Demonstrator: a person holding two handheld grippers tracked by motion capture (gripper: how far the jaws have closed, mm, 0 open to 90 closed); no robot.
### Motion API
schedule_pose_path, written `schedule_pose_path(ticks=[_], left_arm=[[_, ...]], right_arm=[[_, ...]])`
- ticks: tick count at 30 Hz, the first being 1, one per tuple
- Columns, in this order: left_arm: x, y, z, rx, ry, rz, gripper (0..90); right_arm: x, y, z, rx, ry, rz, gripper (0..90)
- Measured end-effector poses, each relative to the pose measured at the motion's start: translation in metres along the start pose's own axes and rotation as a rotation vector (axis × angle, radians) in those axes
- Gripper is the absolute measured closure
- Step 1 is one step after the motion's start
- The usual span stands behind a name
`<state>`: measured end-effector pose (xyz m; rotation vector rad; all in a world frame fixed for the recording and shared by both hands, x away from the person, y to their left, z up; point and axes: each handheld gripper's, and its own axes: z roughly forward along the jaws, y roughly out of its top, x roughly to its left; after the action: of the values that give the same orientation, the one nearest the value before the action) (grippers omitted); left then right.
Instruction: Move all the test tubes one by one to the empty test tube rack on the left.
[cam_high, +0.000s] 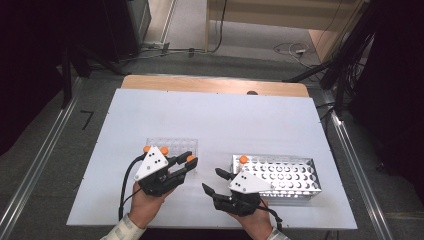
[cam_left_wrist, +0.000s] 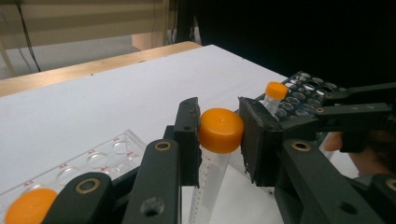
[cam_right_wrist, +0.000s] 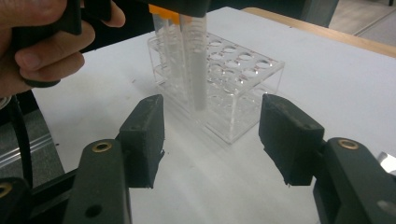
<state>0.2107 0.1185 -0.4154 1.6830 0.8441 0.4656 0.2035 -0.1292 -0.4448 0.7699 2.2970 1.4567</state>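
My left gripper (cam_high: 187, 162) is shut on a clear tube with an orange cap (cam_left_wrist: 221, 130), and the pads press on the cap's sides. The tube hangs upright, lifted just off the right end of a clear plastic rack (cam_high: 172, 146). In the right gripper view the held tube (cam_right_wrist: 196, 70) hangs in front of the clear rack (cam_right_wrist: 233, 74). Two more orange-capped tubes (cam_high: 146, 149) stand in that rack. My right gripper (cam_right_wrist: 212, 135) is open with nothing between its jaws. In the high view the right gripper (cam_high: 212, 181) sits beside a metal rack (cam_high: 285, 176) that holds one orange-capped tube (cam_high: 243, 159).
The racks rest on a white board (cam_high: 215, 120) laid over a wooden table, whose far edge (cam_high: 215, 85) shows behind it. The metal rack (cam_left_wrist: 303, 86) lies to the right of the held tube. Cables run across the floor beyond the table.
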Motion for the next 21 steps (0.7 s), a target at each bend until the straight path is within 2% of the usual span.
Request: schedule_pose_path(ticks=[4, 7, 13, 21], left_arm=[[0.006, 0.006, -0.003, -0.010, 0.014, 0.000, 70.4], [0.010, 0.008, -0.005, -0.020, 0.040, -0.008, 70.4], [0.019, 0.009, -0.006, -0.032, 0.064, -0.033, 70.4], [0.026, 0.014, -0.008, -0.051, 0.090, -0.040, 70.4]], right_arm=[[-0.001, 0.000, -0.002, 0.001, 0.001, 0.003, 35.7], [0.000, -0.001, -0.003, 0.002, -0.005, -0.005, 31.9], [0.000, 0.000, -0.005, -0.007, -0.007, -0.003, 29.8], [-0.002, -0.002, -0.006, -0.003, -0.015, 0.001, 29.9]])
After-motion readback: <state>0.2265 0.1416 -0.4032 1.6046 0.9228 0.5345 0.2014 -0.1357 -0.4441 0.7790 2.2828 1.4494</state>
